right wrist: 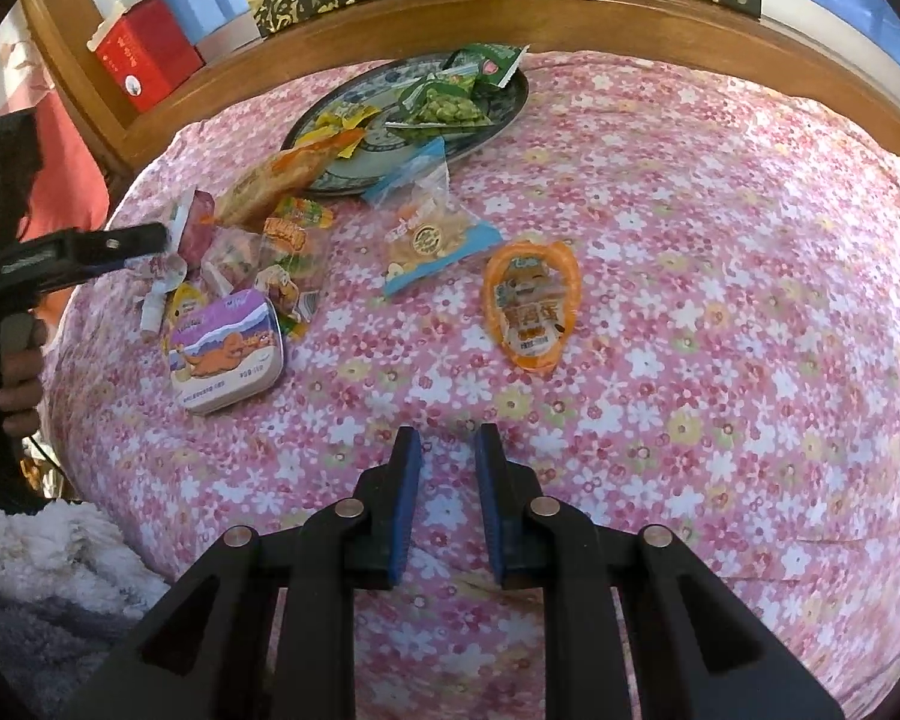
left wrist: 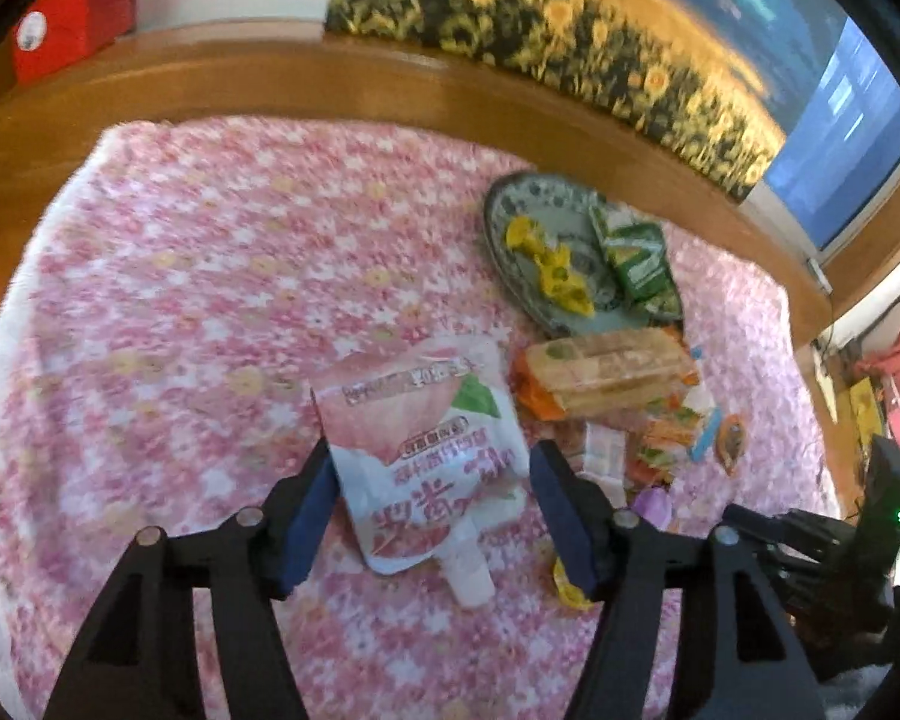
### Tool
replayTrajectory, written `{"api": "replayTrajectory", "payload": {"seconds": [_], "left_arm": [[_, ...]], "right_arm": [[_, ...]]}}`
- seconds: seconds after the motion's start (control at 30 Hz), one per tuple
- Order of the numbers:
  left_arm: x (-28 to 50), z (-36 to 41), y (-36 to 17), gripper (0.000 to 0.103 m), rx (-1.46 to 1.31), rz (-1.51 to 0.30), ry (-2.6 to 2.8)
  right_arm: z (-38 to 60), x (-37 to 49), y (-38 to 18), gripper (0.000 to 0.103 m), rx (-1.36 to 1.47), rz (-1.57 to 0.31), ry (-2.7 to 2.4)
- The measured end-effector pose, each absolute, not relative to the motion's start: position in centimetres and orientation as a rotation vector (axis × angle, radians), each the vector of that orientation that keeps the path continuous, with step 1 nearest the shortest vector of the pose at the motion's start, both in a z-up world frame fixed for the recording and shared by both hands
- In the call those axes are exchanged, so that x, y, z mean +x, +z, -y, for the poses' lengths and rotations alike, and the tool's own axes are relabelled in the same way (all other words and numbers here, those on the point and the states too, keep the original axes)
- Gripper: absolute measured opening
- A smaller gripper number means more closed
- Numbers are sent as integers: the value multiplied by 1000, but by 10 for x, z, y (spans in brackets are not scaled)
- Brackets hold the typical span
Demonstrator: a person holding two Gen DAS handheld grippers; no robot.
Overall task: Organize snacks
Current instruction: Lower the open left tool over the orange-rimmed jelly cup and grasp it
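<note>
A pink-and-white peach drink pouch (left wrist: 426,450) with a white spout lies on the flowered cloth between the fingers of my left gripper (left wrist: 433,456). The jaws stand wide; the left pad is at the pouch's edge and the right pad is clear of it. In the right wrist view that gripper (right wrist: 144,240) reaches in from the left over a pile of snacks. My right gripper (right wrist: 447,432) hovers over bare cloth, shut with nothing in it. A patterned plate (left wrist: 498,204) (right wrist: 519,96) holds yellow candies (left wrist: 555,270) and green packets (right wrist: 456,96).
A purple tin (right wrist: 228,348), a blue-edged clear bag (right wrist: 432,234) and an orange jelly pack (right wrist: 531,306) lie on the cloth. An orange cracker pack (left wrist: 606,372) lies beside the plate. A wooden ledge (left wrist: 330,84) with a red box (right wrist: 144,54) borders the far side.
</note>
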State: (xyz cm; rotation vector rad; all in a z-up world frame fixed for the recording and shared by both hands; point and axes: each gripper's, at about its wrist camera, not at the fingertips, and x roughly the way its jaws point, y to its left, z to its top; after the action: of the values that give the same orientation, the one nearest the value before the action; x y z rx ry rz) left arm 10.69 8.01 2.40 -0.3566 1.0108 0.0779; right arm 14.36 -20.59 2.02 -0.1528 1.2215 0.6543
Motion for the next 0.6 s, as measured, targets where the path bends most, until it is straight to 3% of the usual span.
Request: {"api": "replayTrajectory", "payload": {"seconds": [0.1, 0.2, 0.57, 0.6], "left_arm": [[113, -76, 19, 67, -348, -1012, 65], [114, -75, 18, 61, -339, -1008, 49], [59, -65, 55, 59, -341, -942, 33], [55, -64, 54, 46, -339, -951, 51]], "right_arm": [[207, 140, 21, 20, -160, -1214, 656], [208, 137, 22, 20, -167, -1207, 661], [210, 140, 22, 20, -193, -1207, 700], [209, 140, 22, 20, -203, -1205, 706]]}}
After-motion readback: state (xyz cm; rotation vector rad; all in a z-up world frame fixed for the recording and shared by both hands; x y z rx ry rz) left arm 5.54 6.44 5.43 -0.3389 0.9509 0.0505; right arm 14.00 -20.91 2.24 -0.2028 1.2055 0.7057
